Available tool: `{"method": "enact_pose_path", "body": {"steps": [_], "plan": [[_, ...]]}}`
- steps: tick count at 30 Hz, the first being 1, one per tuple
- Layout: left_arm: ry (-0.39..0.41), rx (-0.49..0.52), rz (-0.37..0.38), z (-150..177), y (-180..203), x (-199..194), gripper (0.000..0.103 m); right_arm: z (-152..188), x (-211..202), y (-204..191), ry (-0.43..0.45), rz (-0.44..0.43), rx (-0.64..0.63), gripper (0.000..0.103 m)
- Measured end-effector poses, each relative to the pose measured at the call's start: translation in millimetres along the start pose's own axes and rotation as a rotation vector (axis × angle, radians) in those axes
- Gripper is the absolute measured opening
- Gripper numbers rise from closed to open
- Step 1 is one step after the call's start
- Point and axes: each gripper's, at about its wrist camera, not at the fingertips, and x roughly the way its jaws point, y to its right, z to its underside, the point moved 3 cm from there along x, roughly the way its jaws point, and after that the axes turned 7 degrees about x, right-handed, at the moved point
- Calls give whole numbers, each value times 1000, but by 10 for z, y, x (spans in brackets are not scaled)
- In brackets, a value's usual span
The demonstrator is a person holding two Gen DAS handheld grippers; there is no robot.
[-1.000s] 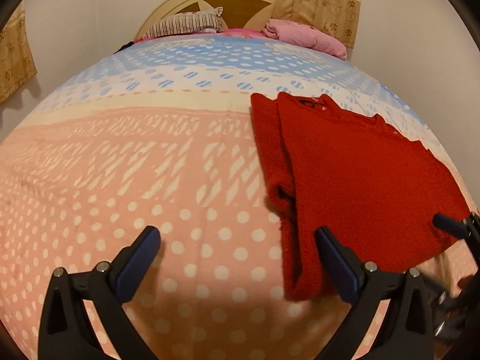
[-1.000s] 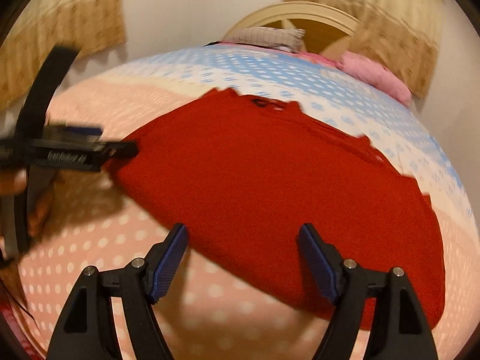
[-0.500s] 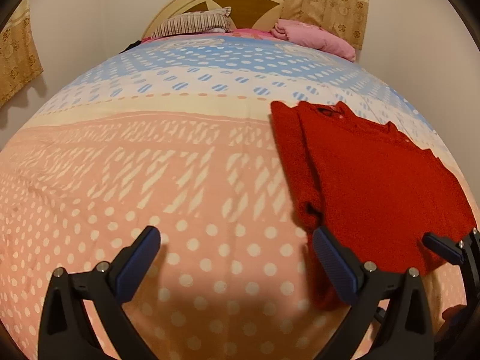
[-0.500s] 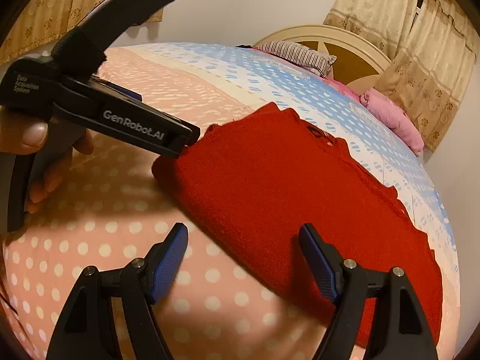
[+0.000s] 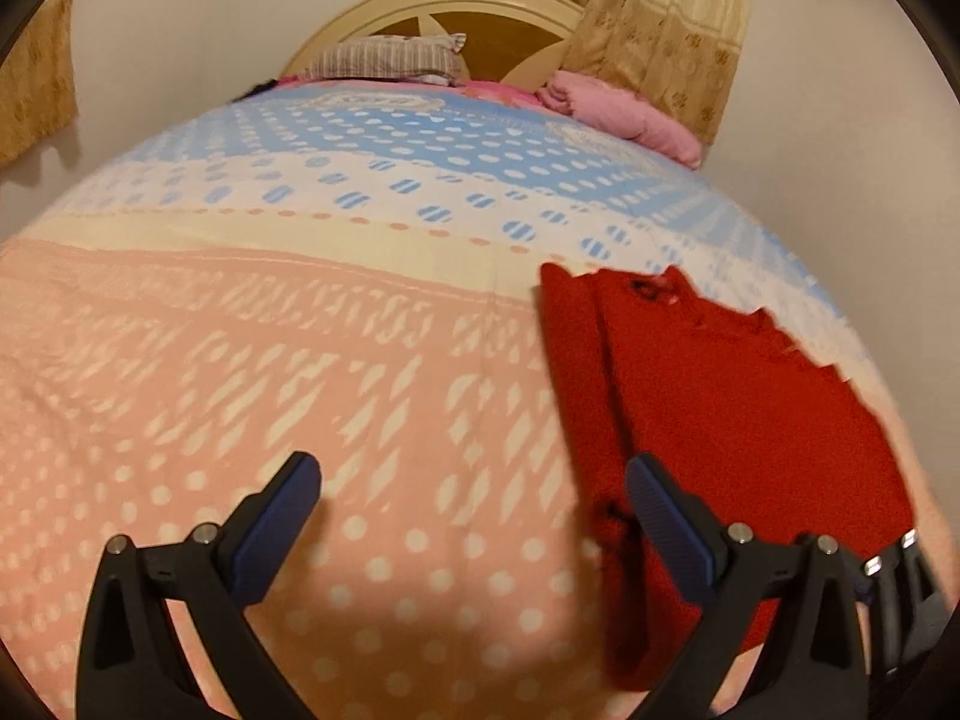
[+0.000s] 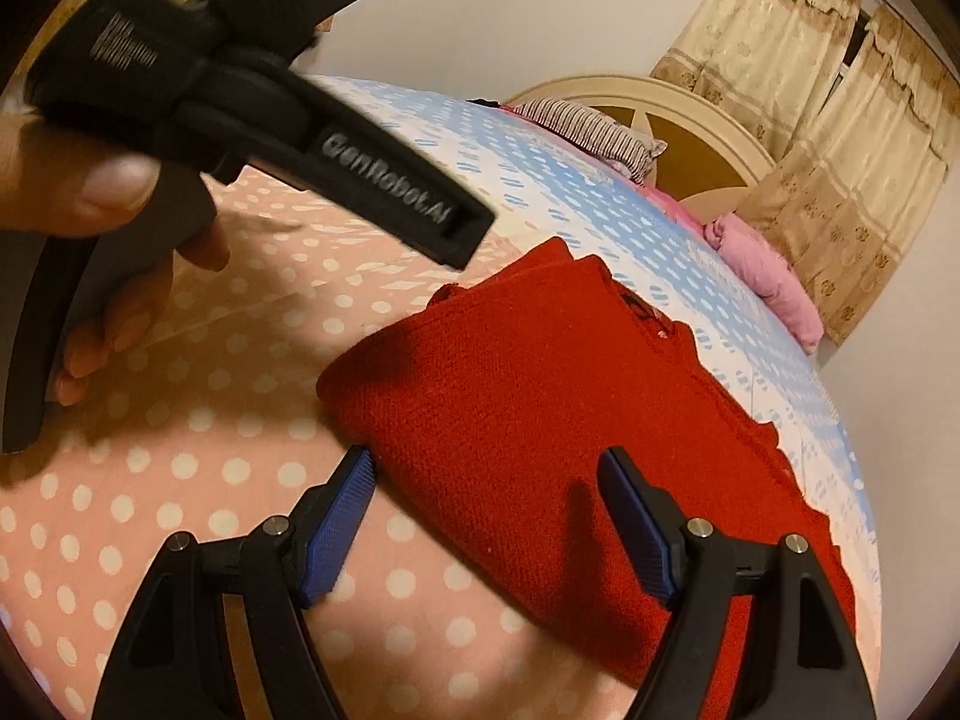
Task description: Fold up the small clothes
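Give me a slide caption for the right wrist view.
Open right claw over a folded red sweater on a dotted bedspread.

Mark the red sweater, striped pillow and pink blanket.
red sweater [image 6: 540, 420]: right wrist view, middle of the folded body.
striped pillow [image 5: 390, 57]: left wrist view, centre of its front face.
pink blanket [image 5: 624, 114]: left wrist view, middle of the bundle.

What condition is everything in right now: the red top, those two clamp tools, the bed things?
Red sweater: partly folded, flat on bedspread, not held.
Left gripper: fingers open, empty.
Right gripper: fingers open, empty, over the sweater's near edge.
Bedspread: spread smooth.
Pink blanket: bundled by the headboard.
Striped pillow: lying against the headboard.
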Motion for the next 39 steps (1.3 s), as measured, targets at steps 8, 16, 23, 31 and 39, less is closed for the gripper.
{"method": "enact_pose_path", "body": {"steps": [8, 16, 23, 31, 39], "plan": [[41, -59, 187, -185, 12, 168, 103, 5, 23, -28, 7, 37, -23, 76], [-39, -39, 316, -322, 223, 500, 98, 9, 34, -94, 7, 20, -57, 56], [-108, -48, 374, -380, 335, 712, 73, 7, 54, -74, -5, -18, -37, 47], [-159, -71, 406, -341, 287, 803, 23, 9, 55, -171, 1, 2, -89, 23], [-176, -121, 432, -372, 313, 728, 19, -15, -56, 72, 34, -81, 36, 10]]}}
